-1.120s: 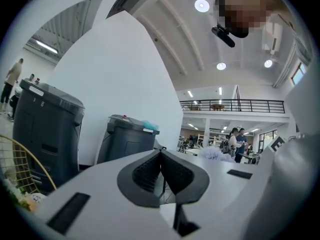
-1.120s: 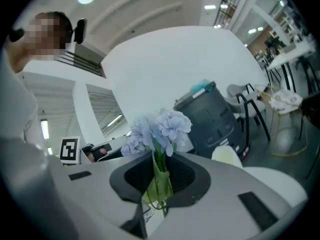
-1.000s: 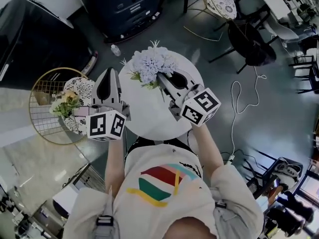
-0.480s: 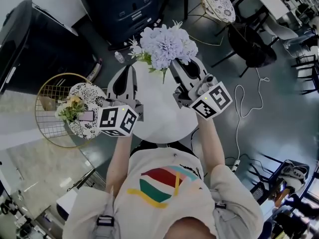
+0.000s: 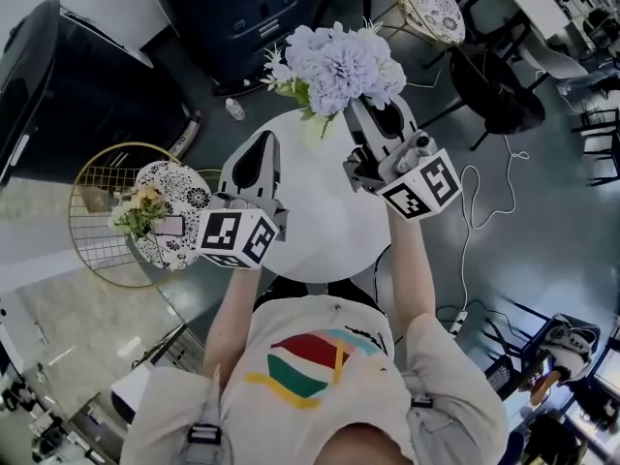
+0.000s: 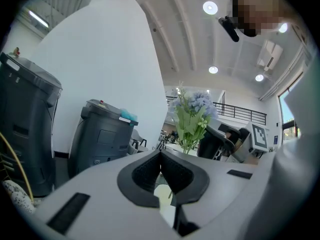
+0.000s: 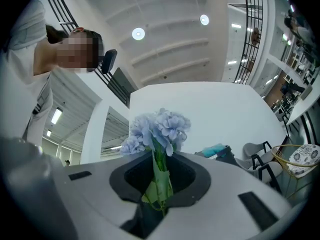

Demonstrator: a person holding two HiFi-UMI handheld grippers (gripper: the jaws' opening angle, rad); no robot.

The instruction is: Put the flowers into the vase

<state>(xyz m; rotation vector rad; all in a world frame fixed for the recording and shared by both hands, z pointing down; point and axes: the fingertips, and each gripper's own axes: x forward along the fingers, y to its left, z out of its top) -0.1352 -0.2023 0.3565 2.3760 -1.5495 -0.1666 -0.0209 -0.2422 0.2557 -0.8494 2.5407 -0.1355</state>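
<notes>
A bunch of pale blue flowers [image 5: 339, 61] with green leaves hangs in the air over the far edge of the round white table [image 5: 320, 235]. My right gripper [image 5: 363, 114] is shut on the stems, and in its own view the blooms [image 7: 157, 129] stand up between the jaws. My left gripper [image 5: 263, 143] hovers over the table's left part, shut and empty, its tips [image 6: 160, 154] meeting. From there I see the bunch [image 6: 192, 116] ahead and to the right. No vase shows in any view.
A gold wire chair [image 5: 87, 221] with a patterned cushion and a small bouquet [image 5: 136, 211] stands left of the table. A dark machine [image 5: 242, 8] is behind it, a small bottle [image 5: 233, 108] on the floor, black chairs [image 5: 494, 85] at the right, a white cable [image 5: 465, 211] on the floor.
The right gripper has lifted the flowers off the table and carried them up and away toward the far edge. The left gripper has shifted right, over the table.
</notes>
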